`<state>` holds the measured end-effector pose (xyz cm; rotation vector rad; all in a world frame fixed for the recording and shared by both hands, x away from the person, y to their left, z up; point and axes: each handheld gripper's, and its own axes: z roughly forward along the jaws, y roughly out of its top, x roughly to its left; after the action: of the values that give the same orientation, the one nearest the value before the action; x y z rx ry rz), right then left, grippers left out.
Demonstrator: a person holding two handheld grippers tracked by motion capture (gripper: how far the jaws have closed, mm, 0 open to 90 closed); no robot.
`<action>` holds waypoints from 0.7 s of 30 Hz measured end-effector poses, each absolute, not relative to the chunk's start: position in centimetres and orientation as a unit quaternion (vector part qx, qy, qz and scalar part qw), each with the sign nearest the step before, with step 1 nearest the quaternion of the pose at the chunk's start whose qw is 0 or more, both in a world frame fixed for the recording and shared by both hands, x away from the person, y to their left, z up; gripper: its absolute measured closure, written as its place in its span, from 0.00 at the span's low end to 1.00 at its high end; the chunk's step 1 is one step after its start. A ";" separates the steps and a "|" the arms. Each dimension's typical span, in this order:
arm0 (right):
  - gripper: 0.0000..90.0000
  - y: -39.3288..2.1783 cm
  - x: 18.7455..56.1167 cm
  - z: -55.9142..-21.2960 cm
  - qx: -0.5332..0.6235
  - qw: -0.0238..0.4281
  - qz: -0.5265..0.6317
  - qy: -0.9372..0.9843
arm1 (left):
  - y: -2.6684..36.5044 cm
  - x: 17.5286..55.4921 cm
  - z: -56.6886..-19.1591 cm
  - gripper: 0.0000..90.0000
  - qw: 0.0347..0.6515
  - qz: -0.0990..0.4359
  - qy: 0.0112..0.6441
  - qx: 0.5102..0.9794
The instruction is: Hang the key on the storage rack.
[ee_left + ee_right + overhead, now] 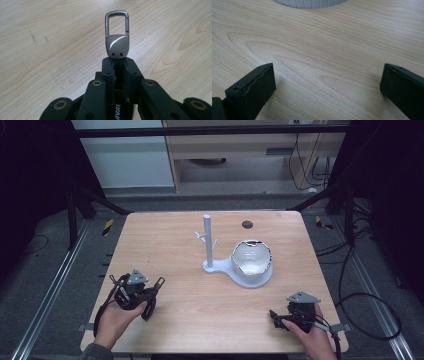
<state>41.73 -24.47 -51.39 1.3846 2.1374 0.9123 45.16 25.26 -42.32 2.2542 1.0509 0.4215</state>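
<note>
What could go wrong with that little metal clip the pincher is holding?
The left gripper pinches the metal clip only by its bottom edge, so it might twist or slip out. The pegs on the white stand look thin, so hooking its loop on could miss. The bowl sits close and could get bumped.

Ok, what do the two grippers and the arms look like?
Both the left gripper and right gripper are black, jointed, with brass-coloured pivots, flat black jaws, a grey three-cornered plate on top and a trailing black cable. A grey sleeve cuffs the left arm.
</note>
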 end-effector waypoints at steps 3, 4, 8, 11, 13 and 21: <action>0.00 -24.5 41.7 -51.4 0.499 0.217 0.329 0.772 | 25.5 44.8 -42.0 0.89 0.313 0.165 0.397 0.847; 0.00 -24.5 41.7 -51.4 0.499 0.216 0.329 0.772 | 25.6 44.5 -41.8 0.89 0.319 0.167 0.400 0.843; 0.00 -24.5 41.7 -51.4 0.499 0.216 0.329 0.772 | 25.7 44.1 -41.5 0.89 0.327 0.171 0.400 0.839; 0.00 -24.5 41.7 -51.4 0.499 0.216 0.329 0.772 | 25.8 43.6 -41.1 0.89 0.338 0.184 0.398 0.833; 0.00 -24.5 41.7 -51.4 0.499 0.216 0.329 0.772 | 25.8 43.5 -40.9 0.89 0.344 0.193 0.399 0.828; 0.00 -24.5 41.7 -51.4 0.499 0.216 0.330 0.772 | 25.7 43.7 -40.3 0.89 0.378 0.200 0.409 0.806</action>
<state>41.70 -24.46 -51.39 1.3843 2.1390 0.9134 43.66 25.72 -40.30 2.0606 1.0462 0.5120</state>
